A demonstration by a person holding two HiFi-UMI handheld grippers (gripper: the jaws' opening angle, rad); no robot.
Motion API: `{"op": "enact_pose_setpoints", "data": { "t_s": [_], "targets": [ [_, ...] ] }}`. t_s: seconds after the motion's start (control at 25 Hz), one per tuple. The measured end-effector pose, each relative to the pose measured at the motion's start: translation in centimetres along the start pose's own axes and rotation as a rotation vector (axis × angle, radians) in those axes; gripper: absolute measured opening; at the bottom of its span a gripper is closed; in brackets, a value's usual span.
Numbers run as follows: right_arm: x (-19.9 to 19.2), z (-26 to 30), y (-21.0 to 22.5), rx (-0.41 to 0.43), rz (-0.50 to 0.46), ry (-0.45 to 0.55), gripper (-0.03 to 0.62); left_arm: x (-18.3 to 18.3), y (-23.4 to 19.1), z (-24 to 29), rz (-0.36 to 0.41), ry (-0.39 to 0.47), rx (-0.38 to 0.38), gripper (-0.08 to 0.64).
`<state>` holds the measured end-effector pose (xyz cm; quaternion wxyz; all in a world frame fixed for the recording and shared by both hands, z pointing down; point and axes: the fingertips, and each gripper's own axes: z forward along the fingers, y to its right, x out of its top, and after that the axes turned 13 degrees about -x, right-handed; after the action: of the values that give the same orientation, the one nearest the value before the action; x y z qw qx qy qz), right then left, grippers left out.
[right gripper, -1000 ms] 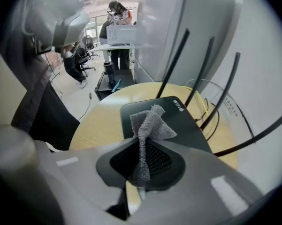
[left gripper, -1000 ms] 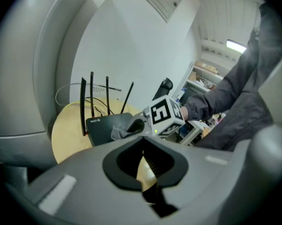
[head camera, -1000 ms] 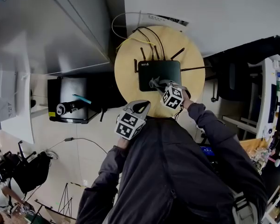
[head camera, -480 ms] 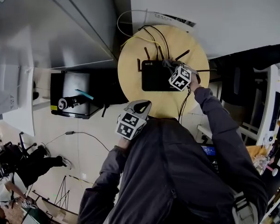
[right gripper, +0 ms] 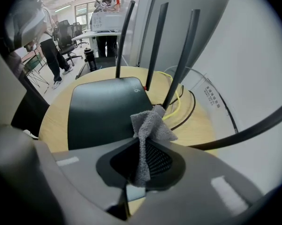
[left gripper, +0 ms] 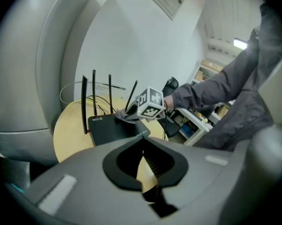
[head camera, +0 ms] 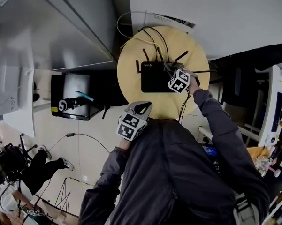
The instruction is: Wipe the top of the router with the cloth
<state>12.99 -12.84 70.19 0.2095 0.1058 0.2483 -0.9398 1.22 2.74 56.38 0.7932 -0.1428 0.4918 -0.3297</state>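
Observation:
A black router (head camera: 154,77) with several upright antennas lies on a round wooden table (head camera: 131,86). My right gripper (head camera: 171,72) is over the router's far right corner, close to the antennas, shut on a grey cloth (head camera: 168,67). In the right gripper view the cloth (right gripper: 150,125) sticks out of the gripper (right gripper: 141,161) and hangs just over the router's (right gripper: 103,109) far edge beside an antenna (right gripper: 180,55). My left gripper (head camera: 140,108) hovers at the table's near edge, shut and holding nothing. From the left gripper view (left gripper: 143,165) I see the router (left gripper: 110,125) and the cloth (left gripper: 126,115).
Yellow and black cables (head camera: 152,34) loop behind the router toward the wall. A black box (head camera: 72,102) sits on the floor left of the table, and a dark chair (head camera: 244,64) stands to the right. A person (right gripper: 51,46) stands far off in the room.
My right gripper has carried the cloth from the router's near edge to its far right corner by the antennas. The left gripper has stayed in place.

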Motion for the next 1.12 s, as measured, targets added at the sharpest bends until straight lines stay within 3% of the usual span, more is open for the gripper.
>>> {"op": "enact_pose_setpoints", "data": {
  "t_s": [0.16, 0.64, 0.96, 1.04, 1.12],
  "targets": [
    [-0.3, -1.2, -2.2, 0.014, -0.027, 0.017, 0.025, -0.1, 0.4, 0.2, 0.009, -0.003, -0.011, 0.000],
    [-2.3, -5.2, -9.3, 0.078, 0.022, 0.046, 0.026, -0.7, 1.9, 1.3, 0.037, -0.016, -0.061, 0.000],
    [-2.6, -5.8, -10.2, 0.103, 0.039, 0.060, 0.026, -0.9, 2.1, 1.5, 0.042, -0.025, -0.062, 0.000],
    [-2.7, -5.8, -10.0, 0.171, 0.084, 0.065, 0.028, -0.8, 2.1, 1.4, 0.037, -0.022, -0.053, 0.000],
    [-2.6, -5.9, -8.6, 0.212, 0.203, 0.083, 0.028, -0.7, 1.9, 1.4, 0.032, -0.018, -0.046, 0.000]
  ]
}}
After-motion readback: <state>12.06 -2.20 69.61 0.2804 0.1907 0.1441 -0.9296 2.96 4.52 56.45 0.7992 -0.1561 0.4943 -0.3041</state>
